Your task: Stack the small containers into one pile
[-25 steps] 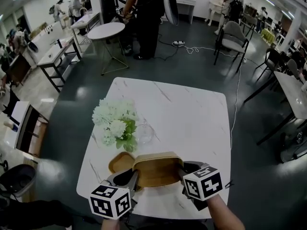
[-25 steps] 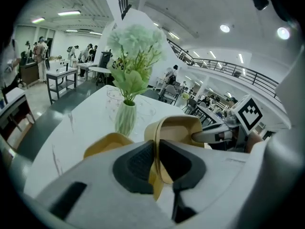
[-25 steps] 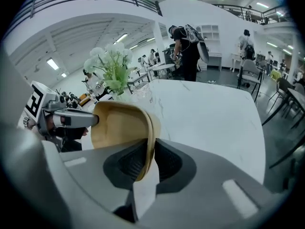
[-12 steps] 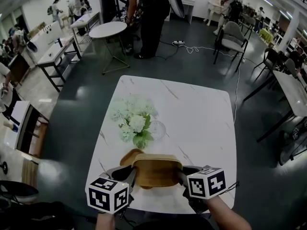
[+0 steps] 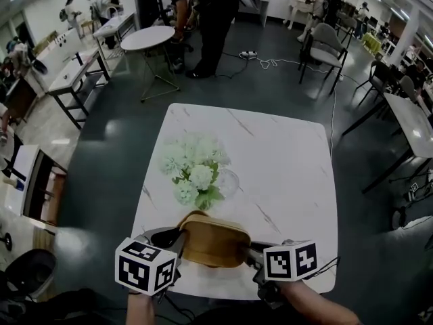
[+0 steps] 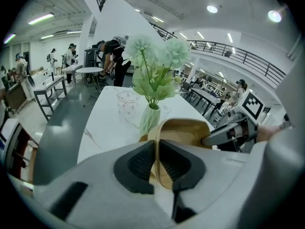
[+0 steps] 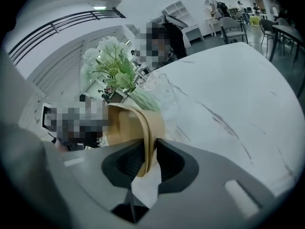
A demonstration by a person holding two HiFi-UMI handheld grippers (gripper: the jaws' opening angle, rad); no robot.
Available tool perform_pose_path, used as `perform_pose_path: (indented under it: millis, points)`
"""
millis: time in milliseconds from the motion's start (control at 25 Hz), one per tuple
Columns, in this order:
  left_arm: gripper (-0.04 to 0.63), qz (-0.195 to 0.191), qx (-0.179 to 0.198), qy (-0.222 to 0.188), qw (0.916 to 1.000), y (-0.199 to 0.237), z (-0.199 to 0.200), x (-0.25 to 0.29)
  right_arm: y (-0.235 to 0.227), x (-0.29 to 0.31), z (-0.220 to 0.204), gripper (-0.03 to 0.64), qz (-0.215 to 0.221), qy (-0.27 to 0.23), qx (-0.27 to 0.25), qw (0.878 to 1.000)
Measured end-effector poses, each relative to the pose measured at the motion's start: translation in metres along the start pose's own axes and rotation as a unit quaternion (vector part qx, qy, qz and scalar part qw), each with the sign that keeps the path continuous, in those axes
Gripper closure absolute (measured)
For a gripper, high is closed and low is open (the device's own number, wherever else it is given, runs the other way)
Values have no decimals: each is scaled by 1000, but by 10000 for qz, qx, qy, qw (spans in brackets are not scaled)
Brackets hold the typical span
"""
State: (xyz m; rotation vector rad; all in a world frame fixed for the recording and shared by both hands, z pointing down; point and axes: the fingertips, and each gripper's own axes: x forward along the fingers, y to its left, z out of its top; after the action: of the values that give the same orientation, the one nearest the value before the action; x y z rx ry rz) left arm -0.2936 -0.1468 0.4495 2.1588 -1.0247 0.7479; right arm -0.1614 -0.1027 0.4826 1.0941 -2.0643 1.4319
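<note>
A tan rounded container is near the table's front edge, between my two grippers. It covers most of a smaller tan container, whose rim shows behind it. My left gripper has just been closing and is shut on the big container's left wall, pads pressed on it. My right gripper has just been opening. The right wall still stands between its jaws, which are slack on it.
A pale green vase of white flowers and a clear glass stand just behind the containers. The white marble table stretches away to the right and back. People, chairs and other tables stand beyond it.
Both grippers have carried the big container to the left, from beside the smaller one to over it. The right gripper's jaws have spread.
</note>
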Motion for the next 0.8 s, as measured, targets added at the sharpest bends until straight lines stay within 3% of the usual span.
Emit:
perform_pose_path:
  millis: [280,800]
  points:
    - [568,118,493,562,9971,11,1,13,5,11,-17,529,85,276,145,9995]
    - [568,437,1262,1117,9847,24,-3,36,11,19,-40,530,222,625,-40,9978]
